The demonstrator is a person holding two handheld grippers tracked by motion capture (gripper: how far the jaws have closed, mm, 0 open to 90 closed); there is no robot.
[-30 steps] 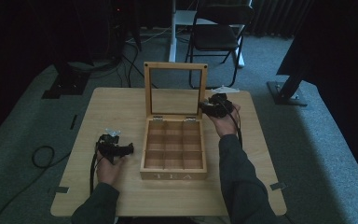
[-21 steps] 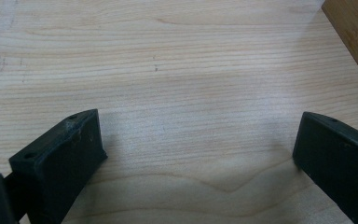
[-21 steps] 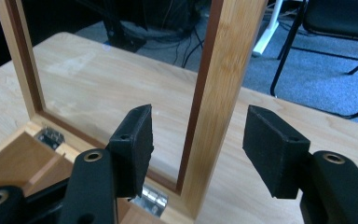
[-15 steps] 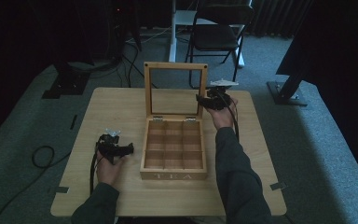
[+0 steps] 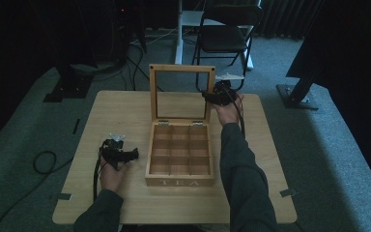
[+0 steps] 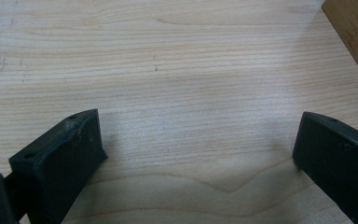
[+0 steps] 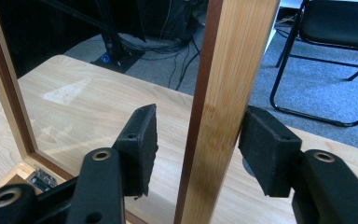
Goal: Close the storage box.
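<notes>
A wooden tea box [image 5: 179,154] with several empty compartments sits mid-table. Its glass-paned lid [image 5: 181,70] stands upright. My right gripper [image 5: 211,96] is at the lid's right side rail. In the right gripper view the rail [image 7: 223,93] runs up between the open jaws of that gripper [image 7: 198,140]: the right jaw is against the wood, the left jaw stands a little off it. My left gripper [image 5: 130,154] rests low over the table to the left of the box, open and holding nothing [image 6: 198,149]. The box's corner [image 6: 354,32] shows at the upper right of the left gripper view.
The light wooden table [image 5: 116,111] has bare room on both sides of the box. Behind it on the carpet stand a black folding chair [image 5: 227,34] and a dark stand base [image 5: 299,94]. A cable loop [image 5: 43,162] lies on the floor at the left.
My right gripper has moved away from the box's back right corner, up and left to the lid's side rail, which now sits between its jaws. The left gripper has stayed put.
</notes>
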